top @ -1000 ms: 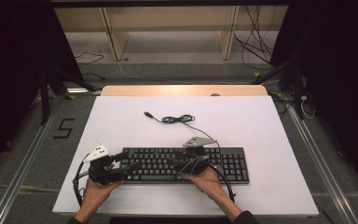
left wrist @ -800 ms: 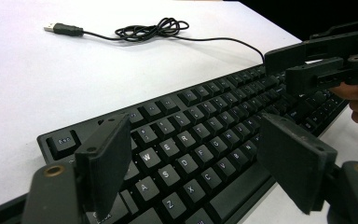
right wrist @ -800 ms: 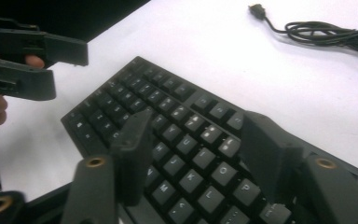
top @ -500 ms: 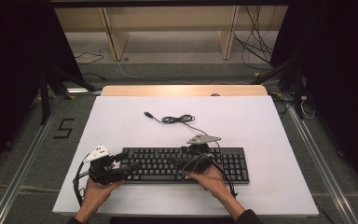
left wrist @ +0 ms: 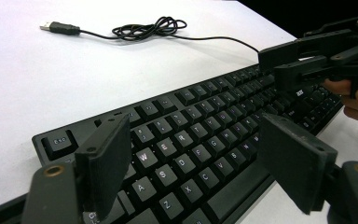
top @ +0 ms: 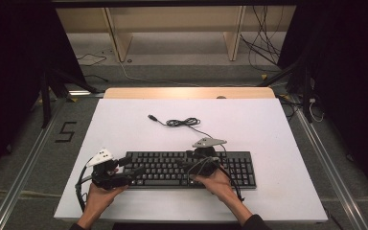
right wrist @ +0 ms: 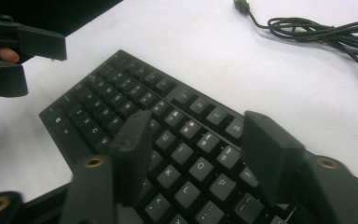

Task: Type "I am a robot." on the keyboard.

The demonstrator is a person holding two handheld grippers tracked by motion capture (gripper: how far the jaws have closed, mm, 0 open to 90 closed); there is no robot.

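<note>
Keyboard (top: pixel 191 168) lying flat, long axis running left-right across desk (top: pixel 268 134), cable (top: pixel 184 122) trailing away. Left gripper (top: pixel 133 171) hovering wide open, empty; right gripper (top: pixel 188 166) open, jaws just closing, nothing between them.

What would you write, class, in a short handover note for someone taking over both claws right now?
Left claw: open, poised over the left end of the keyboard, nothing gripped.
Right claw: open over the keys mid-right, jaws just narrowed, nothing between them.
Keyboard lies flat near the front of the white table; its cable is coiled behind, plug lying free.
Done: both claws positioned at the keys.
Left: probably pressing keys; nothing shows progress.
</note>
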